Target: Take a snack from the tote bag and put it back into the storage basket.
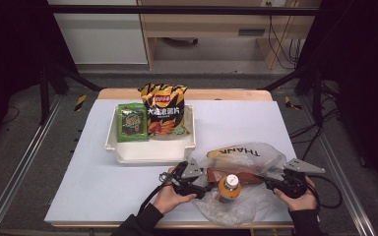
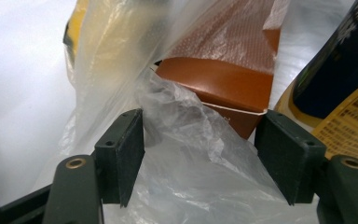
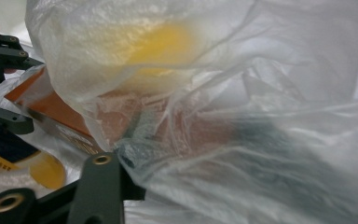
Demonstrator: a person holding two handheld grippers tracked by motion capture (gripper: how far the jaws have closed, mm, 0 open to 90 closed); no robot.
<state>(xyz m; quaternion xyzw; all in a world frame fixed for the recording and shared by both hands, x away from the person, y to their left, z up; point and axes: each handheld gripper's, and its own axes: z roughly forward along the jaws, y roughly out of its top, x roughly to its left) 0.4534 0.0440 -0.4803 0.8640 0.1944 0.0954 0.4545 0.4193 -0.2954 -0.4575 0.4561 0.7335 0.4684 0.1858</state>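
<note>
You're bracing the plastic bag point(image 1: 246, 172) at the near table edge from both sides, likely to free its contents. Left gripper point(image 2: 200, 156) is standing wide, film loose between the jaws; right gripper point(image 1: 271, 184) is buried in film, grip unclear. Inside, the bottle point(image 1: 230, 187) is standing before the brown box point(image 2: 223, 84); the white tray point(image 1: 152, 150) is waiting beyond.

We count two snack bags point(image 1: 152, 115), one tray point(image 1: 152, 151), one plastic bag point(image 1: 256, 160), one bottle point(image 1: 230, 188), one brown box point(image 1: 236, 176), two grippers point(image 1: 189, 183).
</note>
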